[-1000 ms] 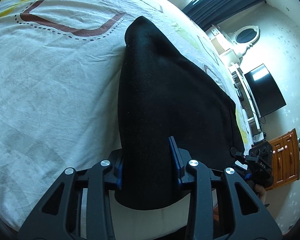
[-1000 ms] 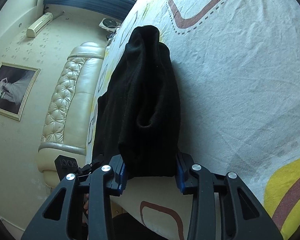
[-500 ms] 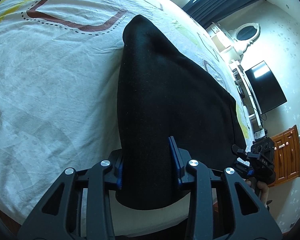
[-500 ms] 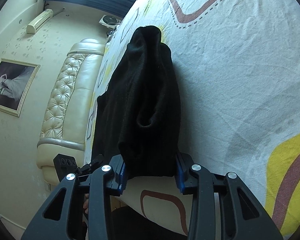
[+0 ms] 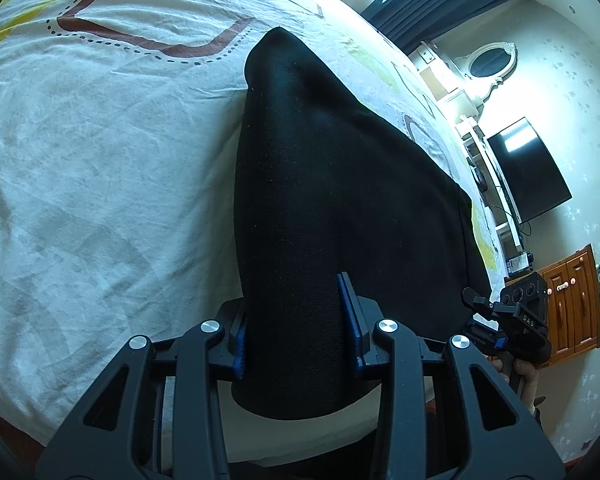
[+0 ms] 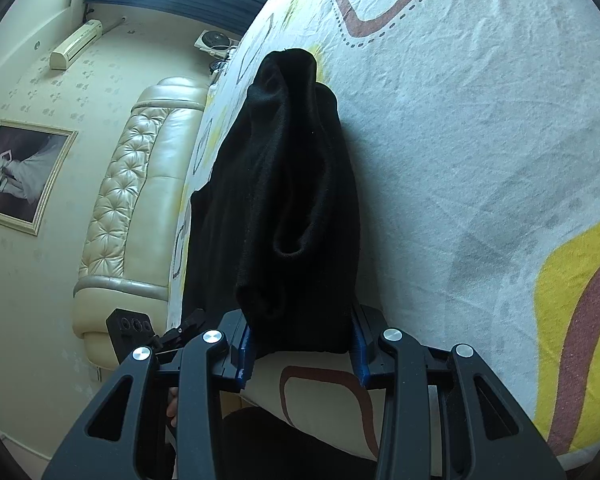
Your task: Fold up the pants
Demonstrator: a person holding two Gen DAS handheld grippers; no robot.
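Observation:
Black pants (image 5: pixel 324 208) hang stretched between both grippers above a bed, the far end resting on the sheet. My left gripper (image 5: pixel 296 320) is shut on one near corner of the pants. My right gripper (image 6: pixel 300 340) is shut on the other near corner, where the cloth (image 6: pixel 292 208) bunches in folds. The right gripper also shows in the left wrist view (image 5: pixel 520 312), and the left gripper in the right wrist view (image 6: pixel 136 328).
The bed sheet (image 5: pixel 100 152) is white with brown and yellow shapes. A cream tufted headboard (image 6: pixel 132 200) stands at one side. A TV (image 5: pixel 528 168) and a wooden cabinet (image 5: pixel 572 304) stand past the other side.
Both grippers have pulled slightly back toward the bed's near edge with the pants held. The grip has not changed.

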